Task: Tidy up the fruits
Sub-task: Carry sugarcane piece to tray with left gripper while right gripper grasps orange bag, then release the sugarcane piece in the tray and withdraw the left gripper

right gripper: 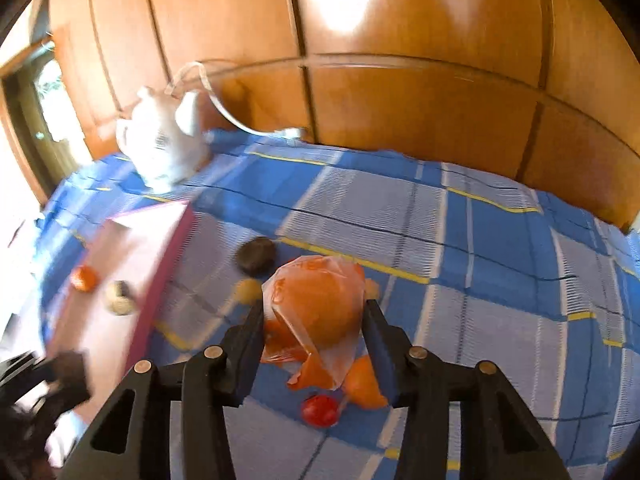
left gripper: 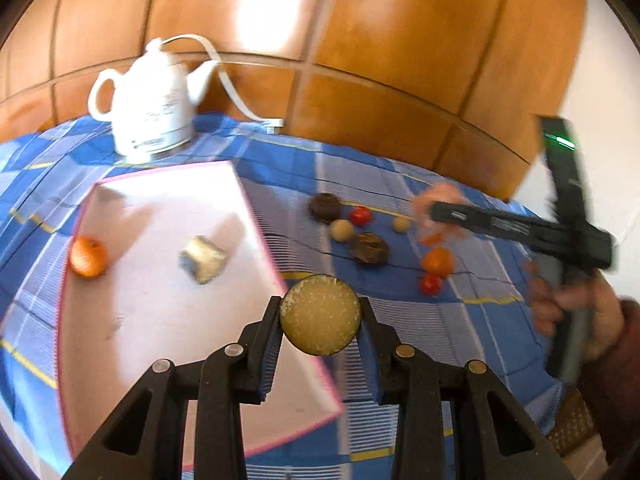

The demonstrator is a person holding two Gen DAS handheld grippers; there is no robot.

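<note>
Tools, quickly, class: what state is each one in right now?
Left tool: shut on the round yellowish fruit.
Right tool: around an orange in a plastic bag; whether it grips cannot be told.

surface: blue-checked cloth (left gripper: 400, 184) | on it: white ceramic teapot (left gripper: 154, 108); pink-edged white tray (left gripper: 160, 320); loose small fruits – red tomatoes (left gripper: 431, 284), dark brown round fruits (left gripper: 369, 248), one orange (left gripper: 438, 261)
</note>
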